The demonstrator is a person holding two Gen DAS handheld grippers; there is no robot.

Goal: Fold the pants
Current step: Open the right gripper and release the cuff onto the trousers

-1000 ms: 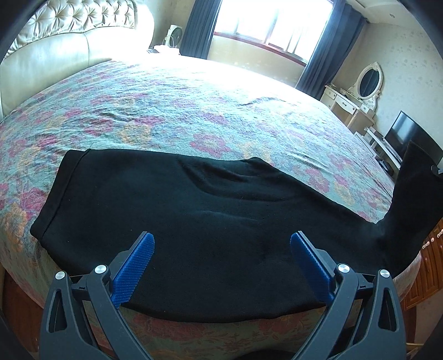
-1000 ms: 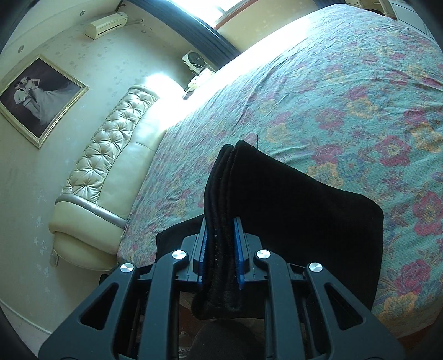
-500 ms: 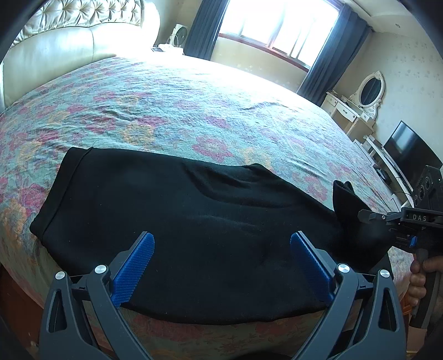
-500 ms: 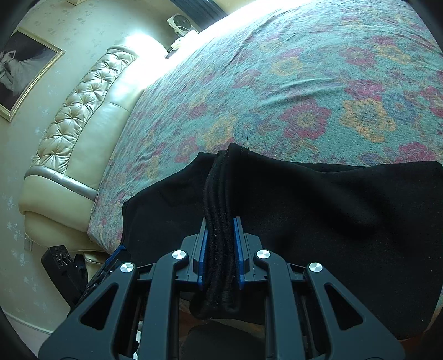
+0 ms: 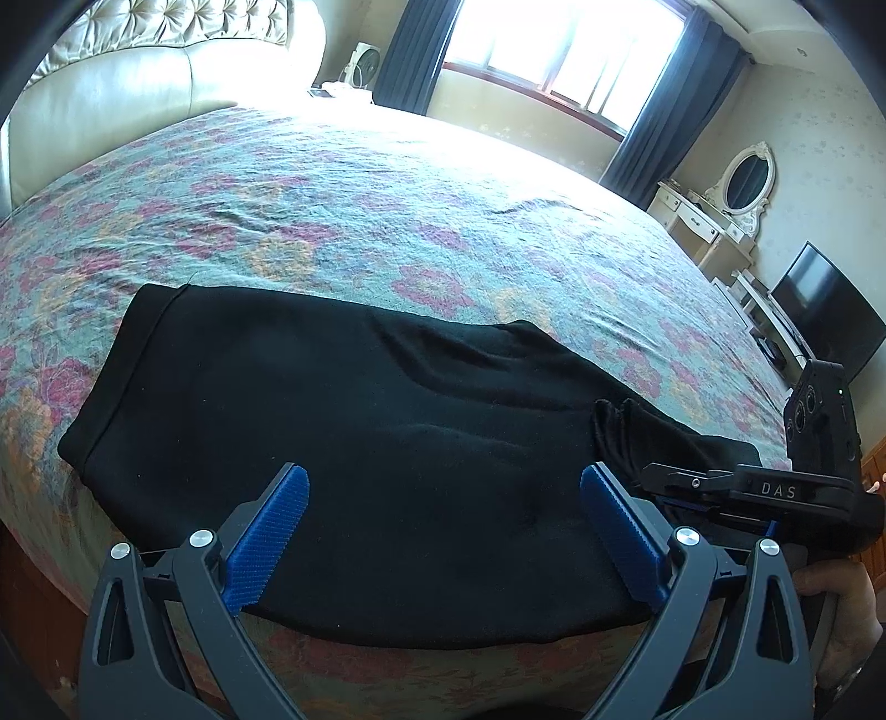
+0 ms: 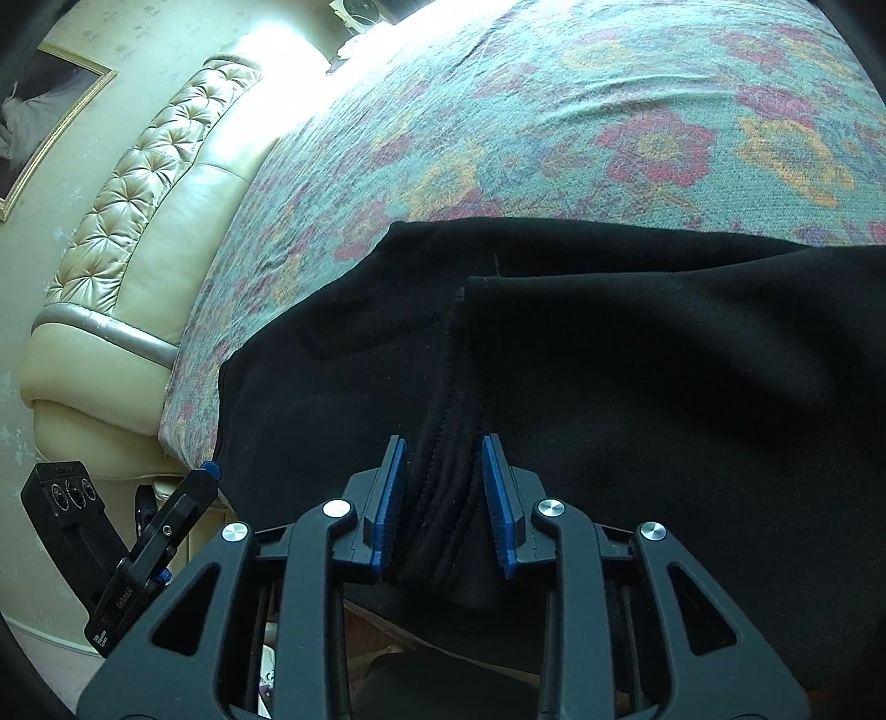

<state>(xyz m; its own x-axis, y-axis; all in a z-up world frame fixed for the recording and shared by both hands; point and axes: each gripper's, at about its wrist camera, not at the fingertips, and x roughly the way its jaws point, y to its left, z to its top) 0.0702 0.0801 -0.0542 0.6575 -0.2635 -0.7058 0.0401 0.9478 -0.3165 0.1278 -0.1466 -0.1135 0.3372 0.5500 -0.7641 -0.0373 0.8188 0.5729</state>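
Lowered right tool (image 6: 443, 487) opening, pants (image 6: 637, 387) hem between pads (bedspread (image 6: 554, 111) below)

the pants (image 5: 387, 443) are plain black, on a bedspread (image 5: 387, 221) of teal with red, pink and orange flowers. the headboard (image 6: 155, 183) is tufted cream, the curtains (image 5: 659, 138) dark blue, the gripper pads (image 6: 387, 509) blue.

A floral bedspread (image 5: 387, 221), tufted headboard (image 6: 149, 183), curtained window (image 5: 554, 50) and television (image 5: 825, 315).
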